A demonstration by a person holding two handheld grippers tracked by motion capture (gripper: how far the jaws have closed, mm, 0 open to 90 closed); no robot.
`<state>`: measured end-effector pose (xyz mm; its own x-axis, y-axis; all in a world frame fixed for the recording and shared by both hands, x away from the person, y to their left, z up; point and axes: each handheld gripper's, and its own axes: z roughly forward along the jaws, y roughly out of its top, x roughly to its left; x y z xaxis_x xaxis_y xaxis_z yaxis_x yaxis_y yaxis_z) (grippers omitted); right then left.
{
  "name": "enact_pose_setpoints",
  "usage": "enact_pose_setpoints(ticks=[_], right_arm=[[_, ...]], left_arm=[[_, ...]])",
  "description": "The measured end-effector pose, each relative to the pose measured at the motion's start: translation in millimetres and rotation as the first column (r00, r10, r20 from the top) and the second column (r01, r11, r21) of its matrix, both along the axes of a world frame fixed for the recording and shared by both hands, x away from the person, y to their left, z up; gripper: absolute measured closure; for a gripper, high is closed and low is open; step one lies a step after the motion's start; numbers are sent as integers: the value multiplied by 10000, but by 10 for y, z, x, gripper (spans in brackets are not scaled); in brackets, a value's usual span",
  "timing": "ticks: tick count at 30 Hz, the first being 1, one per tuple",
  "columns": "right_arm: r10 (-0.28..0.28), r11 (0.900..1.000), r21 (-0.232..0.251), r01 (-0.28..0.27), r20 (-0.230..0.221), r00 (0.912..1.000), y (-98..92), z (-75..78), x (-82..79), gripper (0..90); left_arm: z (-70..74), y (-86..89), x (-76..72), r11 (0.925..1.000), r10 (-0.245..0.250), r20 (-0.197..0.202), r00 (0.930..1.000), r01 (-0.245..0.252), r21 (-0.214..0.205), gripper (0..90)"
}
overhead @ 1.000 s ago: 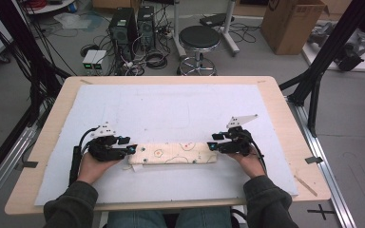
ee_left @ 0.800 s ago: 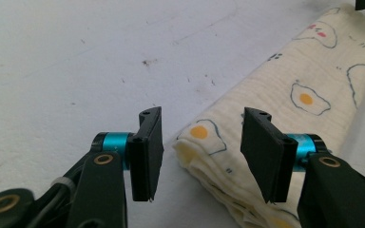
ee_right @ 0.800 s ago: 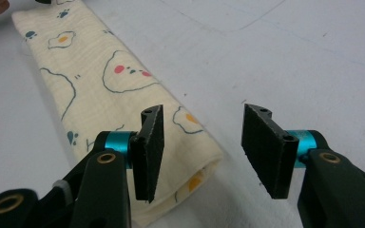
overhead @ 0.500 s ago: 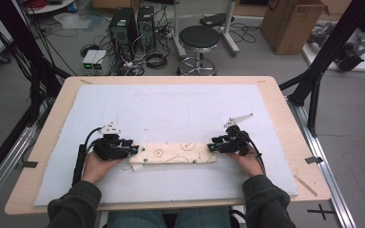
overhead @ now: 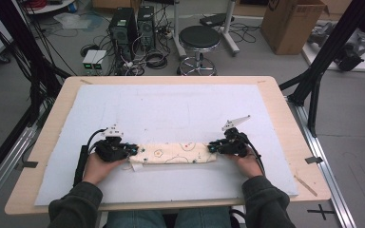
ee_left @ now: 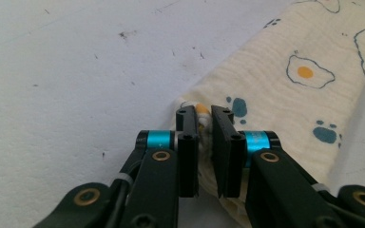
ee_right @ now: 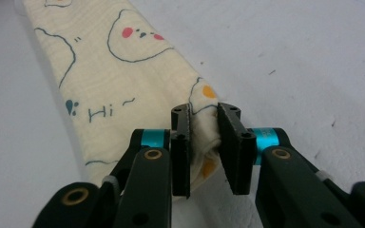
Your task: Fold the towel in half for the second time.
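A cream cloth [overhead: 176, 153] printed with bears and fried eggs lies folded into a long strip on the white mat, near the table's front edge. My left gripper [overhead: 132, 150] is at its left end. In the left gripper view the jaws [ee_left: 204, 114] have just been closing and now pinch a corner of the cloth [ee_left: 285, 80]. My right gripper [overhead: 211, 147] is at the right end. Its jaws [ee_right: 204, 110] have also just been closing and squeeze a bunched fold of the cloth [ee_right: 123, 80].
A white mat [overhead: 180, 109] covers most of the wooden table [overhead: 52, 118]. On the floor beyond the far edge stand a black stool [overhead: 199, 38], computer towers [overhead: 133, 23] and a cardboard box [overhead: 292, 23]. Black frame posts [overhead: 313, 90] rise at the right.
Both hands have stayed at the ends of the cloth strip. The jaws now look tighter on the cloth than before.
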<state>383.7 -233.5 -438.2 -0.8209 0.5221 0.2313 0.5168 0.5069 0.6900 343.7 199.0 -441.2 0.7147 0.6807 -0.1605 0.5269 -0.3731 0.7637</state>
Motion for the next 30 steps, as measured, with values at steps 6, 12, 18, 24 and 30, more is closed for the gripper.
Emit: enact_pose_setpoints(ticks=[6,12,18,24,30], right_arm=[[51,10000,58,-51,84,10000,-1,13,-13,790],[94,10000,-24,-93,335,9994,9,43,-31,796],[101,9999,-115,-95,563,9984,29,92,-22,799],[80,9997,-221,-68,551,9985,44,111,45,800],[24,9996,-276,-7,612,9981,77,152,135,800]], left_arm=[[18,1,-13,10000,21,151,9999,-21,25,832],[48,12,-24,9997,223,409,9989,-218,-128,834],[71,19,-17,9988,418,540,9977,-403,-292,836],[88,26,27,9975,637,641,9959,-616,-337,838],[148,21,103,9954,905,718,9933,-880,-376,838]])
